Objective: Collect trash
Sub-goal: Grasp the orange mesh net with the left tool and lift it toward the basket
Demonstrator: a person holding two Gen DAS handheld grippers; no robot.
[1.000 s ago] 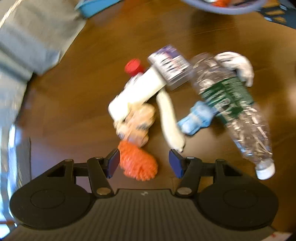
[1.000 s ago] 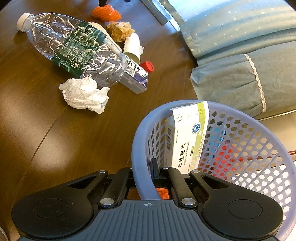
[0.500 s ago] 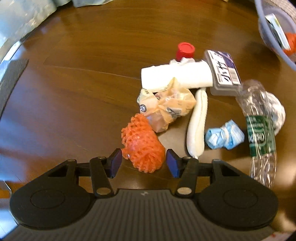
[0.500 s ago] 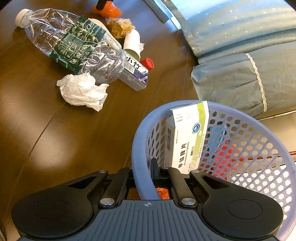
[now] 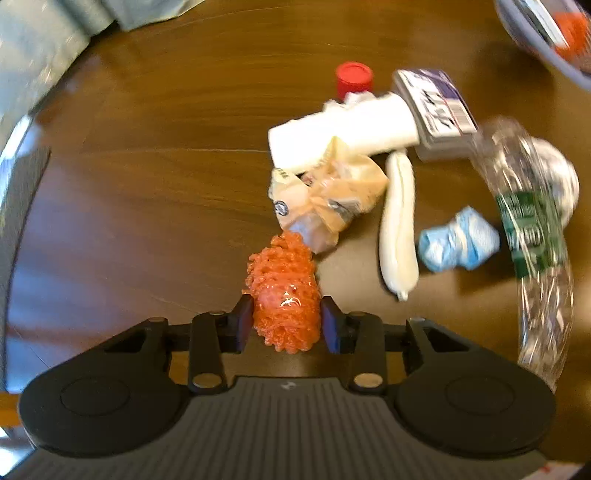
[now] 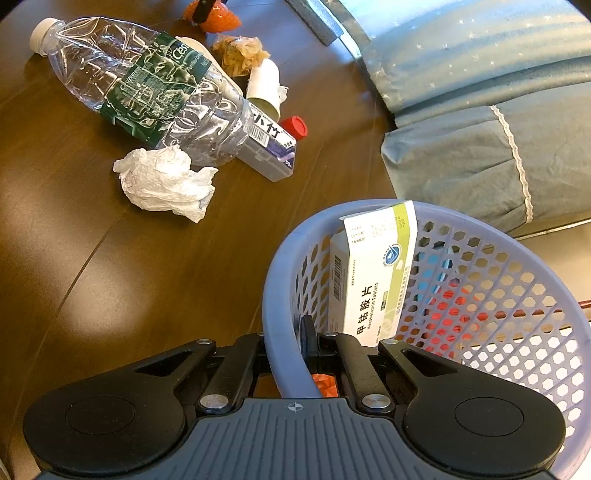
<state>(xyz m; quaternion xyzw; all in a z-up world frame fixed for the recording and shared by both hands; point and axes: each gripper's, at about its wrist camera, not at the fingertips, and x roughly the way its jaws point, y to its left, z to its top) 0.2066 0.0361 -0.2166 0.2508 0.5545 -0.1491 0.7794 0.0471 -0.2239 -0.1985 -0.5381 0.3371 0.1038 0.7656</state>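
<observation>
My left gripper (image 5: pixel 284 322) is shut on an orange foam net (image 5: pixel 282 284), squeezed between both pads just above the brown table (image 5: pixel 147 192). Beyond it lies a trash pile: a crumpled wrapper (image 5: pixel 328 199), white paper roll (image 5: pixel 343 129), white tube (image 5: pixel 397 225), blue wad (image 5: pixel 458 243), red cap (image 5: pixel 353 75), grey box (image 5: pixel 436 110) and crushed clear bottle (image 5: pixel 532 236). My right gripper (image 6: pixel 288 343) is shut on the rim of a lavender mesh basket (image 6: pixel 275 295). A white-green medicine box (image 6: pixel 373 273) stands inside the basket. In the right wrist view the orange net (image 6: pixel 218 16) shows at the far top.
A crumpled white tissue (image 6: pixel 166 182) lies by the bottle (image 6: pixel 147 88). Blue-grey bedding (image 6: pixel 480 110) borders the table on the far right. The basket corner (image 5: pixel 535 40) shows at the left wrist view's top right. Bare wood spreads left of the pile.
My left gripper swung over the pile, moved onto the orange net and its fingers closed on it. The right gripper kept its hold on the basket rim, almost still.
</observation>
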